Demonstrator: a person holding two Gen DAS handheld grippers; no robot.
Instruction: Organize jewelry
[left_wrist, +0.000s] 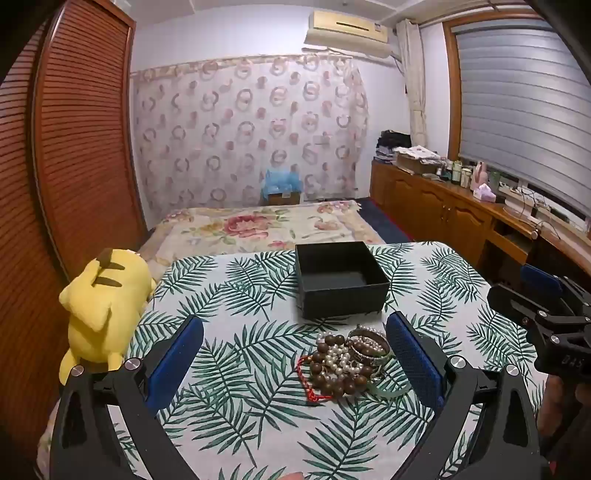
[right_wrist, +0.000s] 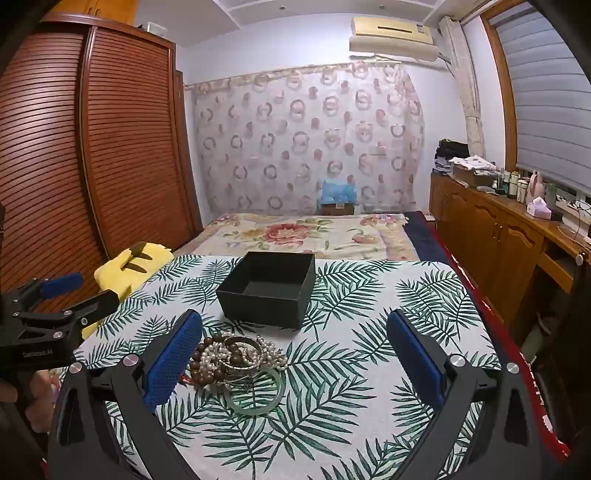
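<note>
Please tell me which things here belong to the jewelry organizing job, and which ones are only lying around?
Belong to the job:
- jewelry pile on the tablecloth: beads, pearls, bangles
- green bangle at the edge of the pile
- black box, open and empty
- left gripper and right gripper, both open

Only lying around:
- yellow plush toy
- bed
- cabinet clutter

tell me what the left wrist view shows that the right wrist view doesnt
Only the left wrist view shows the whole yellow plush and the red cord at the pile's edge. Only the right wrist view shows the green bangle as a full ring, plus the red blanket edge beside the table. Both show the empty black box, the jewelry pile and both grippers open.
</note>
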